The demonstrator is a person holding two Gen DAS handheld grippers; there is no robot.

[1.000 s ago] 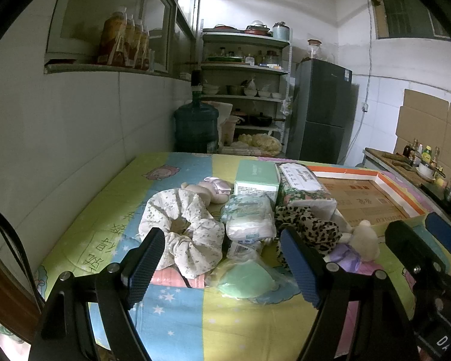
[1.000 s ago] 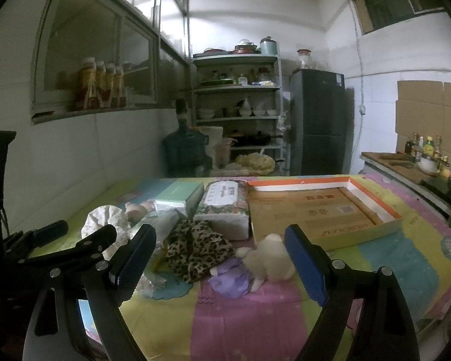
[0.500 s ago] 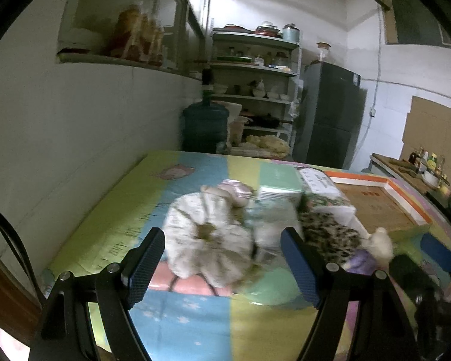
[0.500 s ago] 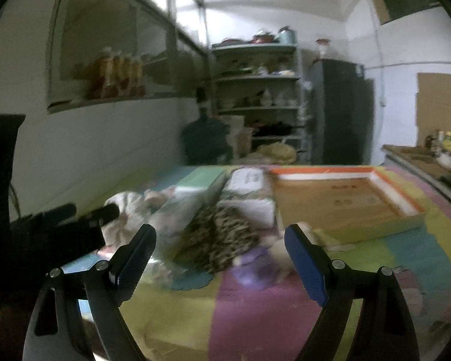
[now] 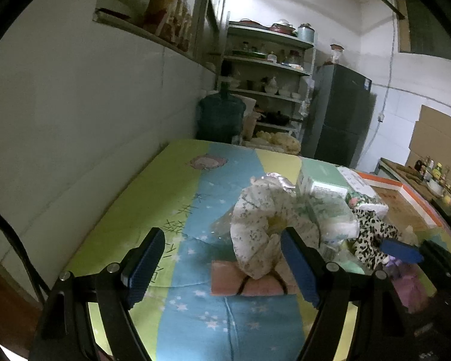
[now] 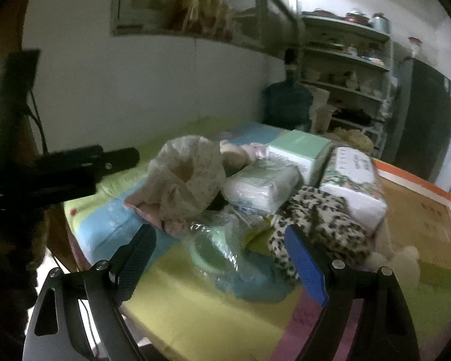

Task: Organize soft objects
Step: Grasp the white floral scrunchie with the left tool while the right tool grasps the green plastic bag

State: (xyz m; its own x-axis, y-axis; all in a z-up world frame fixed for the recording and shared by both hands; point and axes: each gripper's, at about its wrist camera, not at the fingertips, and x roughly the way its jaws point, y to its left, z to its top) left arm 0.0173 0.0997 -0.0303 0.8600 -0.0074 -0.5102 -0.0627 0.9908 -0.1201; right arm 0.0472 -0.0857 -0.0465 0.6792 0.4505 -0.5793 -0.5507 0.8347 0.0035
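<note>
A table under a striped, star-printed cloth (image 5: 177, 210) carries everything; a shallow cardboard tray (image 6: 418, 210) with an orange rim lies toward its right edge; beside the tray, a pile of soft things sits mid-table: a floral tissue pack (image 6: 353, 180), a mint box (image 6: 297, 147), a white wrapped pack (image 6: 261, 185), a leopard-print cloth (image 6: 315, 225), a large floral scrunchie (image 5: 261, 234) resting on a folded pink cloth (image 5: 225, 281), a bagged green mask (image 6: 213, 249); the left gripper (image 5: 222, 267) hangs with jaws spread wide, empty, its right finger touching or just beside the scrunchie; the right gripper (image 6: 219, 266) is likewise spread and empty over the mask.
</note>
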